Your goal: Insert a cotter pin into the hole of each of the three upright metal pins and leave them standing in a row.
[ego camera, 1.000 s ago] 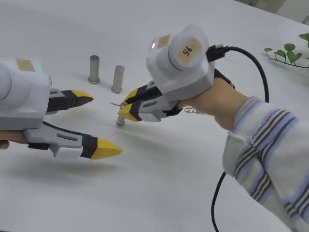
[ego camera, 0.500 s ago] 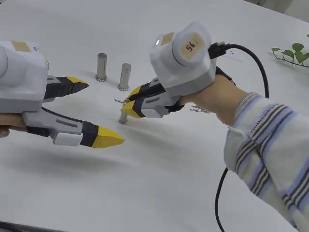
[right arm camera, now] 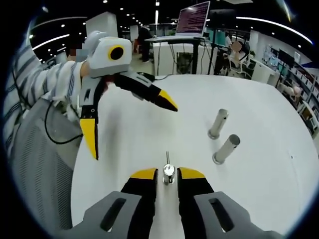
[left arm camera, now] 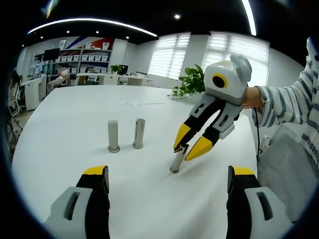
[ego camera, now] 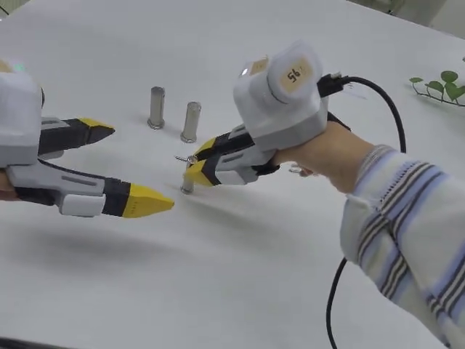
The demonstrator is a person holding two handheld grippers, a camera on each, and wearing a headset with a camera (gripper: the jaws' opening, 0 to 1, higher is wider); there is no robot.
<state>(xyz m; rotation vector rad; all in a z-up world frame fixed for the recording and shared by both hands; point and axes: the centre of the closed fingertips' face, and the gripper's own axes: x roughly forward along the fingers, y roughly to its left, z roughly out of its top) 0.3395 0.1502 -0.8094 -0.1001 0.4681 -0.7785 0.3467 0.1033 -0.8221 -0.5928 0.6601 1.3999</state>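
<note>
Cotter pin (ego camera: 182, 158) sticks out sideways through the top of the nearest metal pin (ego camera: 187, 185), which stands upright on the white table (ego camera: 254, 291). A second metal pin (ego camera: 191, 121) and a third metal pin (ego camera: 157, 107) stand just behind it, side by side and bare. The right gripper (ego camera: 197, 163), held by a hand in a striped sleeve (ego camera: 407, 240), has its yellow-tipped jaws drawn narrow around that pin's top. The right gripper view shows the pin's cap between the jaws, with the cotter's thin stem beyond. Whether they actually pinch it cannot be told. The left gripper (ego camera: 123, 166) hangs apart to the left, jaws spread wide and holding nothing. The left gripper view adds an office with blinds and a potted plant (left arm camera: 192, 82). The cotter's looped end is hidden.
</note>
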